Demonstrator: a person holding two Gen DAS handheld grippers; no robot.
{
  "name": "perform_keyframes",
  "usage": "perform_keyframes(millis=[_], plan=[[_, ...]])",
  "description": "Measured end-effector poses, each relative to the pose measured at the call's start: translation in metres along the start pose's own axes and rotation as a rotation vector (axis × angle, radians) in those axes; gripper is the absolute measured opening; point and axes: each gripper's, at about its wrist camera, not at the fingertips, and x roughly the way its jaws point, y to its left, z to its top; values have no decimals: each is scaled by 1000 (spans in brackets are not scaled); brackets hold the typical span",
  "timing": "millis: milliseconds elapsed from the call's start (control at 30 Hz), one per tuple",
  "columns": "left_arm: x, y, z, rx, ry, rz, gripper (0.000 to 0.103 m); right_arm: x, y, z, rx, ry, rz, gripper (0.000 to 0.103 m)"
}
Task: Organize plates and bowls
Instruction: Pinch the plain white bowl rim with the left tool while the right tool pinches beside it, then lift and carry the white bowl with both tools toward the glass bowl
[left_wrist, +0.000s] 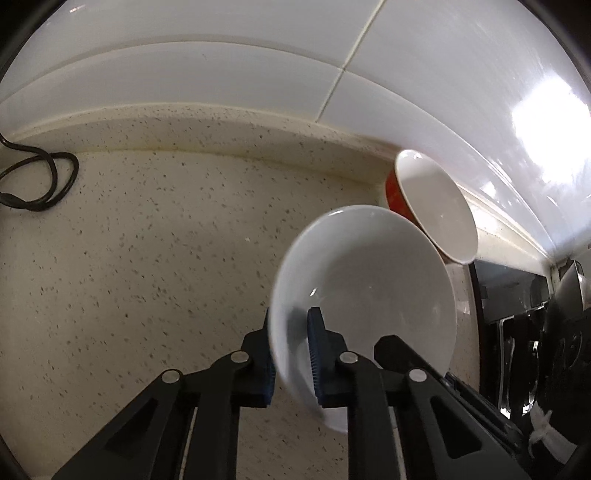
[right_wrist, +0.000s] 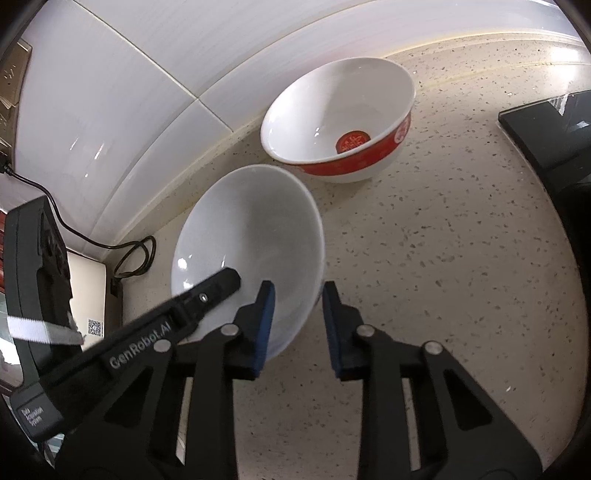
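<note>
Bowls are the business here: a plain white bowl (left_wrist: 364, 291) sits on the speckled tabletop (left_wrist: 147, 258) just in front of a red-banded bowl (right_wrist: 338, 118) that stands near the tiled wall (left_wrist: 221, 66). The left tool (left_wrist: 291, 354) pinches the white bowl's near rim, one pad inside and one outside. The right tool (right_wrist: 297, 325) straddles the same bowl's rim at another spot, its jaws narrowed but seemingly not quite pressing. The step in hand looks like securing the white bowl for lifting; next it probably has to rise level and nest into the red-banded one. Whether the two bowls touch is hard to judge, and the white bowl's foot is hidden.
</note>
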Motion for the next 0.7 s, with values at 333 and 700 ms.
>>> perform_keyframes(millis=[333,700], plan=[[-6,-3,0,45,0,1,15,-7,-8,-7,23,-2,13,24],[-19,-5,-43,32,33,-32,14,-29,-21,-36,2,12,17,21]])
